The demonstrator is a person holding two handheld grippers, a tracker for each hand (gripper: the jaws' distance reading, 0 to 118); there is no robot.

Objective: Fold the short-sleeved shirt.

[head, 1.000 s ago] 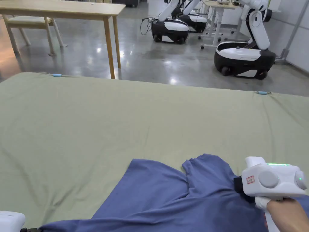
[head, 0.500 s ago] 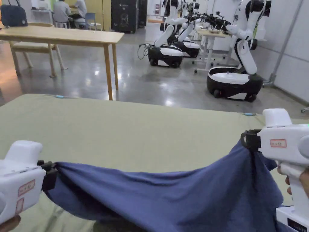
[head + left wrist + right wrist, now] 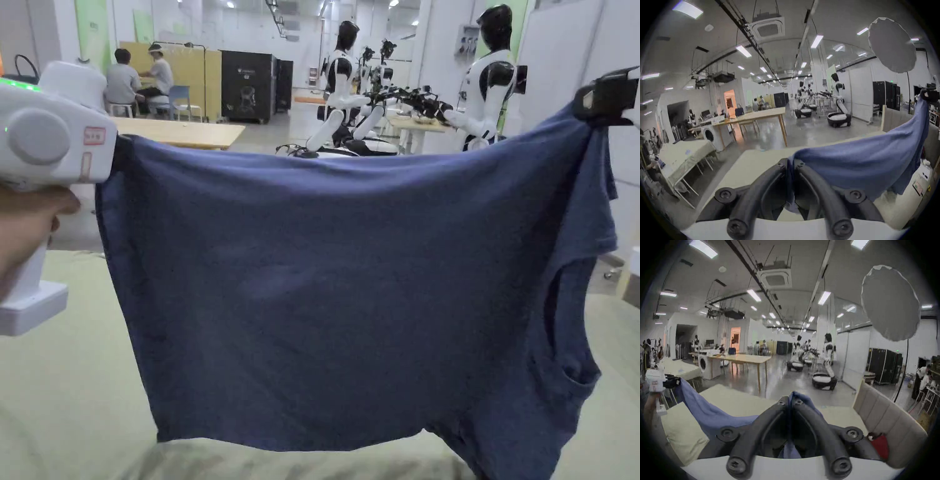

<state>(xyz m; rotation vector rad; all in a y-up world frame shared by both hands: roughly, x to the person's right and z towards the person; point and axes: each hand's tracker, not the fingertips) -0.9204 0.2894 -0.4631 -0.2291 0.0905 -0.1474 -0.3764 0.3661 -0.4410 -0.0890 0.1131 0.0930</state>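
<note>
Both tongs pinch the blue shirt (image 3: 350,300): left tongs (image 3: 791,164) and right tongs (image 3: 791,400) each grip 1 top corner, so it hangs stretched sideways between them above the green-covered bench (image 3: 62,387), lower edge nearly touching.

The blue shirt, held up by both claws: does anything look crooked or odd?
Yes. The blue shirt hangs sideways: a sleeve opening is at the right edge, not on top. The left claw and right claw pinch its upper corners; the top edge sags between them.

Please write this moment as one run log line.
left gripper: shut on shirt | right gripper: shut on shirt | shirt: hanging spread above bed
</note>
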